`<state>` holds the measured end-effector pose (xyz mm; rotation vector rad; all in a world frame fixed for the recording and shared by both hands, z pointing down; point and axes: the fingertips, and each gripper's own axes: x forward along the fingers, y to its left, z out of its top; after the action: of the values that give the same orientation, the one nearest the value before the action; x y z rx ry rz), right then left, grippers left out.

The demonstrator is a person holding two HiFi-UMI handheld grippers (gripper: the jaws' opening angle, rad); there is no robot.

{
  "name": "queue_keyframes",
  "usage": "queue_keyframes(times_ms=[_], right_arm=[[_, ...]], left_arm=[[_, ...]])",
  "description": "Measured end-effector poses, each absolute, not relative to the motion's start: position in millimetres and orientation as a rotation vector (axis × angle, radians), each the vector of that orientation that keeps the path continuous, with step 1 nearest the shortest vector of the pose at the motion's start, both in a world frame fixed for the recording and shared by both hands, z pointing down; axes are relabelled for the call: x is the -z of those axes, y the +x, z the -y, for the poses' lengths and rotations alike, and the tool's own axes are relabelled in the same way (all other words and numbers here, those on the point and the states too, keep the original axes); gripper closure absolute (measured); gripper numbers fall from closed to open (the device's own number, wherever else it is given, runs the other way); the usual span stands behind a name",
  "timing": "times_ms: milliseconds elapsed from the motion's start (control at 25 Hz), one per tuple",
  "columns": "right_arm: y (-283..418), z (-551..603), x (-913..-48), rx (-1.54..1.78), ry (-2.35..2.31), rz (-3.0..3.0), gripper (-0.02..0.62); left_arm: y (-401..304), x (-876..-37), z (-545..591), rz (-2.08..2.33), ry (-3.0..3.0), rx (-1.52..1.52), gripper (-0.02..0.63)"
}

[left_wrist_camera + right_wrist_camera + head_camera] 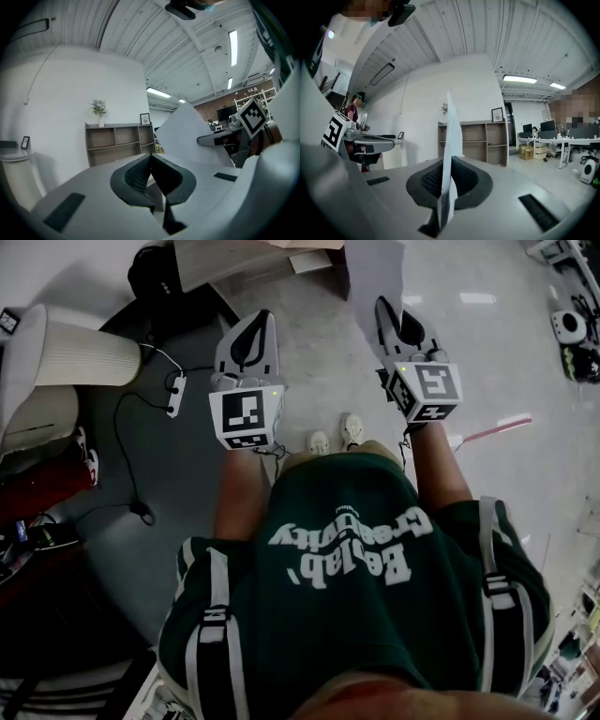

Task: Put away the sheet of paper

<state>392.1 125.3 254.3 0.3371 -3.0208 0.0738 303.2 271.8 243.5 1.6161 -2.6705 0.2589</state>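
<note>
In the head view a white sheet of paper [373,279] stands up from the tip of my right gripper [383,306], which is shut on its lower edge. The right gripper view shows the sheet of paper [451,136] edge-on, pinched between the dark pads of the right gripper [449,162]. My left gripper [262,317] hangs beside it to the left, apart from the sheet, its jaws together with nothing between them. From the left gripper view [150,157] the paper [187,136] rises at the right, held by the right gripper [220,138].
A low brown shelf unit [474,141] stands against the white wall ahead, also in the left gripper view [119,143]. A white ribbed cylinder [80,354] and a power strip [175,395] with cables lie at the left. Desks with people [553,138] fill the far right.
</note>
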Motion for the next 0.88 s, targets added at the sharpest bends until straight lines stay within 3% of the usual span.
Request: queue_keyframes(times_ms=[880], right_arm=[[377, -143, -263, -0.102, 0.328, 3.058, 0.561]], left_arm=[[281, -254, -304, 2.684, 1.581, -0.270, 0.588]])
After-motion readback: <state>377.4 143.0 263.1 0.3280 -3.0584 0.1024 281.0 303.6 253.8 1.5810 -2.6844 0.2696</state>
